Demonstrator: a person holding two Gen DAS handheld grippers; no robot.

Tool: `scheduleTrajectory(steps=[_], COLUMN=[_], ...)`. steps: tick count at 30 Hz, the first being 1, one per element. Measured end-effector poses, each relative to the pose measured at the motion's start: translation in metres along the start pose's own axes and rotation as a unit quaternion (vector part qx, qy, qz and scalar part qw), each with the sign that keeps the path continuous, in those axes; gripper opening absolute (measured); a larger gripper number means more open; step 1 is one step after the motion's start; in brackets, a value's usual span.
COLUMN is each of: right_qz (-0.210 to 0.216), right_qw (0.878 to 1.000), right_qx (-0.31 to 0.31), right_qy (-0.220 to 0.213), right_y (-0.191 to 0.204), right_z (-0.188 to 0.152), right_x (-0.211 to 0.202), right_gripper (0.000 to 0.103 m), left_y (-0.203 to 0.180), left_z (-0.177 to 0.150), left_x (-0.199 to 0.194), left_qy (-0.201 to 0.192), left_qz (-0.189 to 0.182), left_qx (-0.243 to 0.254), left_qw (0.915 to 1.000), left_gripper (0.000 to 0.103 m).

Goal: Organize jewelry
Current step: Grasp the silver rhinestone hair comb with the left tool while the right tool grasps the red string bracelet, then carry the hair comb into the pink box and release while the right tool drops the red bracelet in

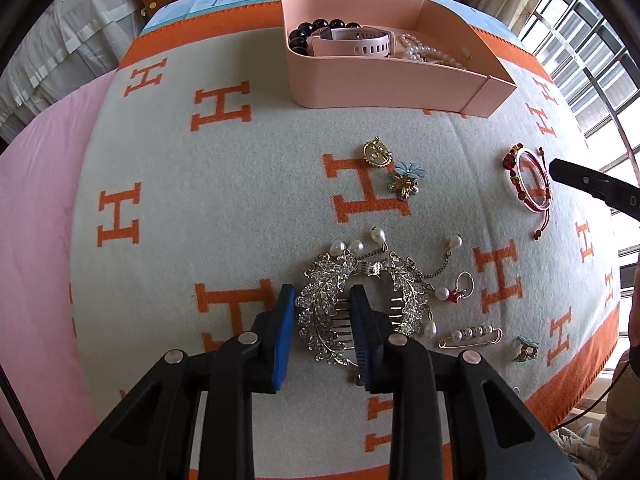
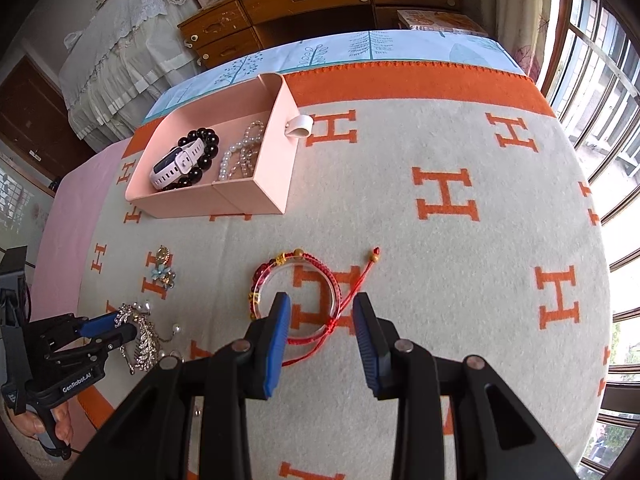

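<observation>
Since both claws stand open — nothing gripped:
Left gripper (image 1: 322,316): close squarely across rhinestone leaf hair comb (image 1: 362,308).
Right gripper (image 2: 322,320): pinch red bracelets (image 2: 298,292) together.

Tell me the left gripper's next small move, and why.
Probably close the left gripper: its open fingers already straddle one leaf-shaped side of the rhinestone hair clip on the blanket, so a squeeze should grip it for the pink box.
</observation>
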State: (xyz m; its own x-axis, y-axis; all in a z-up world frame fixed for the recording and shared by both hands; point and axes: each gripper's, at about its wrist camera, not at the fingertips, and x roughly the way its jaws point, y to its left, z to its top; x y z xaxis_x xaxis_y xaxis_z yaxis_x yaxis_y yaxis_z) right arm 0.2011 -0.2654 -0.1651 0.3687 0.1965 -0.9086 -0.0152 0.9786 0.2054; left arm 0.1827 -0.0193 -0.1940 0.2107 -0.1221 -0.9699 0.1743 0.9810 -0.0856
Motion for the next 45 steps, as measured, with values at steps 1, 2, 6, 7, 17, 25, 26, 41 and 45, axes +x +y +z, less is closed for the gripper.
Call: scheduleTrajectory(steps=[1,2,6,7,17,25,26,41,45], right_qz=[-0.007,-0.015,-0.036,-0.042,-0.034,-0.008,-0.006,0.015,0.008], right_qw=[1.0,1.0,0.999,0.998,0.997,0.993,0.993,0.992,0.993], right_qx=[-0.004,-0.009,-0.032,-0.042,-0.073,-0.077,-0.076,0.017,0.024], right_qy=[0.003,0.007,0.017,0.018,-0.007,-0.085,-0.093,-0.127,-0.112], right_y=[0.001,0.003,0.009,0.012,0.021,0.044,0.048,0.052,0.051], right_z=[0.003,0.007,0.014,0.014,0.005,0.022,0.026,0.103,0.113], right_x=[0.004,0.008,0.02,0.023,0.011,-0.05,-0.055,-0.033,-0.01], right_gripper=[0.033,0.033,0.032,0.031,0.006,0.006,0.006,0.006,0.006], left_y=[0.0,0.0,0.0,0.004,0.004,-0.006,-0.005,0.021,0.024], left_z=[0.0,-0.001,-0.004,-0.004,-0.001,0.05,0.059,0.162,0.175], left_x=[0.0,-0.001,-0.005,-0.007,-0.05,-0.087,-0.09,-0.069,-0.037], left_qy=[0.002,0.003,0.001,0.0,-0.036,-0.086,-0.092,-0.134,-0.118], left_qz=[-0.002,-0.003,-0.014,-0.018,-0.028,-0.036,-0.037,-0.041,-0.039], left_qx=[-0.001,-0.001,-0.004,-0.005,0.001,-0.009,-0.015,-0.121,-0.129], left_qw=[1.0,1.0,0.9999,0.9998,0.9989,0.9956,0.9949,0.9827,0.9838], left_gripper=[0.025,0.025,0.025,0.025,0.025,0.025,0.025,0.025,0.025])
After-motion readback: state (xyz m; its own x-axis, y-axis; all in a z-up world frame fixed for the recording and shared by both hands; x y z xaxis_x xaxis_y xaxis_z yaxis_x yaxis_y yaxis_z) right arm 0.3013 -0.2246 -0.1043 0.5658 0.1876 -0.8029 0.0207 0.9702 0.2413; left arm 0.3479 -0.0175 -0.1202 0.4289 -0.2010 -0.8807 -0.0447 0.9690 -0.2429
